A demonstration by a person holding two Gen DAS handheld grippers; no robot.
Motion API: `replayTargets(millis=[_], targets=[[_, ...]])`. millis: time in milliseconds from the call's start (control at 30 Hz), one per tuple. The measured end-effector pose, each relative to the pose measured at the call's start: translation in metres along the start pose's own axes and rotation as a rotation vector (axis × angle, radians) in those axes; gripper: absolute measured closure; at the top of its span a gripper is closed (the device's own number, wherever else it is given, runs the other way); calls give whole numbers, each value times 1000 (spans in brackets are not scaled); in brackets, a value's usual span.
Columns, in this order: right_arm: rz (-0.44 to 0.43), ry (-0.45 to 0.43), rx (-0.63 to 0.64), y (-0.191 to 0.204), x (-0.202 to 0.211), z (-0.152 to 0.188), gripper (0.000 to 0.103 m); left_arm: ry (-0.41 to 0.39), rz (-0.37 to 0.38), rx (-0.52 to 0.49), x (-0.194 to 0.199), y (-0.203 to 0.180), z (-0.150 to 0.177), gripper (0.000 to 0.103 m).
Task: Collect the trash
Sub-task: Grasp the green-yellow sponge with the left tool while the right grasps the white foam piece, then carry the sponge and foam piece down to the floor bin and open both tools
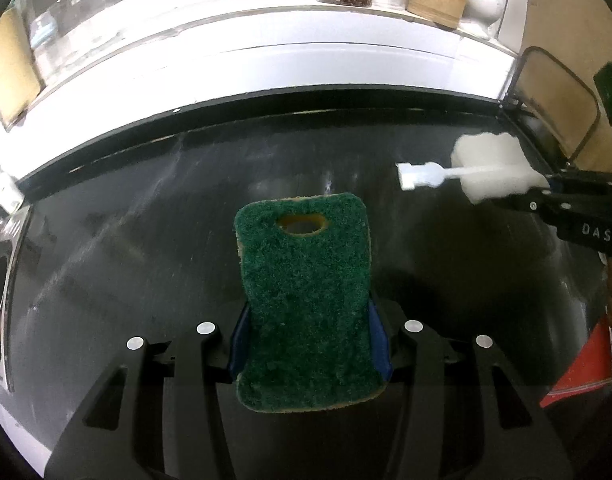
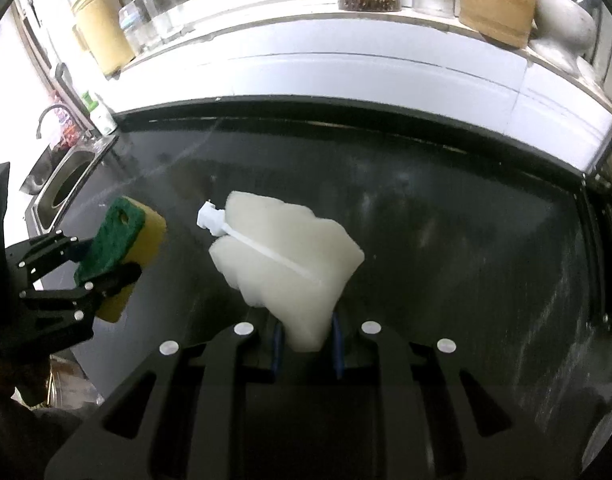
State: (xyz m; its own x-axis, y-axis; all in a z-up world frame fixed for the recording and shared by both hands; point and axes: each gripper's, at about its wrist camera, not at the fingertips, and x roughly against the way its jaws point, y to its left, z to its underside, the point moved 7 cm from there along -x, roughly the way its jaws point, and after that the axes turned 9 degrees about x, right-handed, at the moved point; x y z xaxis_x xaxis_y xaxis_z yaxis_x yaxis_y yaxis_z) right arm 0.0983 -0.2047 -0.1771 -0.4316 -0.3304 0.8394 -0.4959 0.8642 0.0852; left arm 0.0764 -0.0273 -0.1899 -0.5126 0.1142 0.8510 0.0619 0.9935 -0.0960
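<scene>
Left tongs (image 1: 310, 344): clenched on the scouring sponge (image 1: 306, 300), green face up, yellow foam below; held above the middle of the dark surface (image 1: 126, 240).
Right tongs (image 2: 306, 336): clenched on the narrow end of a white foam piece (image 2: 290, 256) with a white plastic tie (image 2: 266, 246) across it; held above the surface toward its right edge.
Sink (image 2: 66, 188): past the left edge of the surface.
Bin: none in view, cannot tell where the trash goes.
Step in hand (judgement): carrying both pieces off to a container.
Doing it well: keep both grips firm; the foam is pinched only at its tip and may pivot, so carry it level and without jerks; keep the two tongs well apart.
Risk: the tie could slip free of the foam.
</scene>
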Motion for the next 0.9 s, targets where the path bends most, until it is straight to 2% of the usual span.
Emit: replayTargets(millis=[233,533,767,900], targets=[[-1,-19,8,13,13,5,84,-19,-10,12,14,8,9,56],[-58,-58,103,53,17,-21,84,-67,-65,112,38,45,11,56],[-185,-59,263,139,1,-60,84,-112,-168,296,78,121,37,56],[-297,-41,410,219,-14,-77,84,-123,-255,430,105,177,70,56]])
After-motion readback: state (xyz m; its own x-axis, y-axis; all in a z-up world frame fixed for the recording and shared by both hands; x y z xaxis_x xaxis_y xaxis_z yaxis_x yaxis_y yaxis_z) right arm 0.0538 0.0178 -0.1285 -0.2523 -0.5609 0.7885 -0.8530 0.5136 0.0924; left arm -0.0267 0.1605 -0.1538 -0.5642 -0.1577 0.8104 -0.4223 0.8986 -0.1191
